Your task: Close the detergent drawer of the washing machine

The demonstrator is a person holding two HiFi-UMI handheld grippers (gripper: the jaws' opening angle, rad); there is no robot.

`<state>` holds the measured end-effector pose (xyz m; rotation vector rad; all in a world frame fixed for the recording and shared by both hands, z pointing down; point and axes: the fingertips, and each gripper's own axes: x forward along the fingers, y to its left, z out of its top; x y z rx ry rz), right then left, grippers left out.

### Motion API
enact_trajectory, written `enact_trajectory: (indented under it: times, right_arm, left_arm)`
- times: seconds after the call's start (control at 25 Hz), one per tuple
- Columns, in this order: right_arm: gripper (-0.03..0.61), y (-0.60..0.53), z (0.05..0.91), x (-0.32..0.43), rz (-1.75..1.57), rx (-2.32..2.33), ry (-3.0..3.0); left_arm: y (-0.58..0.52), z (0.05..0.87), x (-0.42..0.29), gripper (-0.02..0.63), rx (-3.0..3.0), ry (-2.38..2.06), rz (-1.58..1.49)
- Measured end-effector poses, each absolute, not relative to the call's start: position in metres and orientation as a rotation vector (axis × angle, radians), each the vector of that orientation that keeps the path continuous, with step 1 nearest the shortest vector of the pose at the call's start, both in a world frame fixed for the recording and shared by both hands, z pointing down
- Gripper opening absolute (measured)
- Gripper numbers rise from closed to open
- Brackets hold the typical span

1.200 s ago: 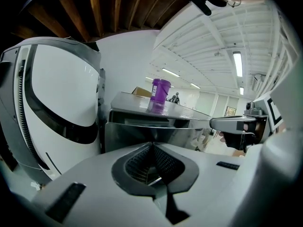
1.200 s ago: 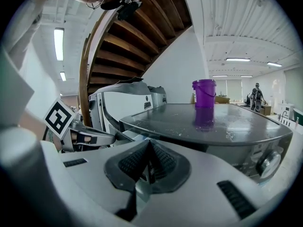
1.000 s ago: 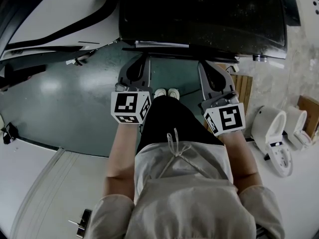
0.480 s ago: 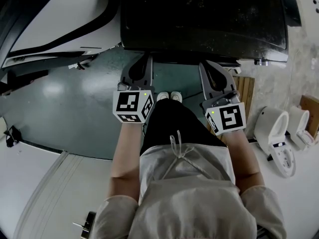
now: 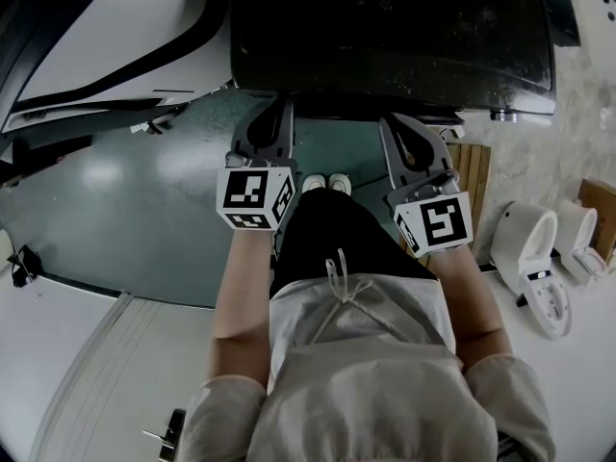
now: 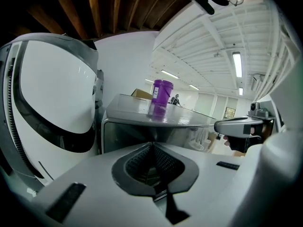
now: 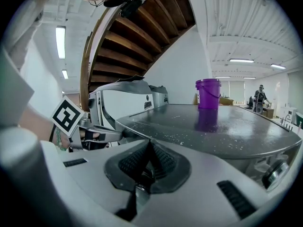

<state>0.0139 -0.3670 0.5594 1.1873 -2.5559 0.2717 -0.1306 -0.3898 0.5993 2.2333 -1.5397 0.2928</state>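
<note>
A white appliance with a black curved band (image 5: 96, 37) stands at the far left, with bare green floor (image 5: 125, 191) between it and the person. That side gives the most room to swing or step.

The left tool (image 5: 278, 112) points at the front edge of the washing machine (image 5: 385, 27). Its tips lie just under the lip of the dark top. In the left gripper view its jaws are pressed together, with nothing between them. Ahead of it are only the machine's grey front and a purple bucket (image 6: 162, 92) on the top.

No view shows the detergent drawer standing out. From the head view the front edge reads as one even line, so I judge the drawer to be already pushed home, or very nearly. What remains is at most a last press and drawing both tools back. The drawer's own face is hidden under the overhang, so I cannot confirm that it sits flush.

The right tool (image 5: 393, 121) is level with the left, also close to the front edge. Its jaws are likewise together and empty.

Room is tighter to the right. A slatted wooden piece (image 5: 469, 176) lies just beside the right tool, and white rounded objects (image 5: 525, 248) sit on the floor beyond it. The clearest way out is straight back toward the person.
</note>
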Motion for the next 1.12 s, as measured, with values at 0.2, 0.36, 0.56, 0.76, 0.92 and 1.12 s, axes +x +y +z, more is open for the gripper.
enact_trajectory:
  times: [0.2,0.36,0.56,0.76,0.92,1.12]
  right_arm:
    - [0.005,-0.360,0.555,0.016,0.256,1.203,-2.543]
    - [0.005,-0.352,0.540,0.019,0.266,1.224,-2.550]
    - [0.005,-0.341,0.520,0.024,0.271,1.251,-2.545]
    - [0.005,-0.336,0.480,0.023,0.253,1.272,-2.598]
    - [0.005,-0.333,0.445,0.022,0.208,1.286,-2.627]
    - [0.005,-0.327,0.406,0.028,0.141,1.324,-2.649]
  left_arm:
    - [-0.389,0.601,-0.130,0.018,2.236,-1.514,0.329]
    - [-0.375,0.600,-0.132,0.018,2.237,-1.472,0.405]
    - [-0.359,0.569,-0.137,0.018,2.259,-1.453,0.431]
    - [-0.352,0.515,-0.139,0.018,2.325,-1.441,0.453]
    - [-0.343,0.462,-0.131,0.018,2.427,-1.429,0.430]
    - [-0.331,0.403,-0.122,0.018,2.542,-1.424,0.351]
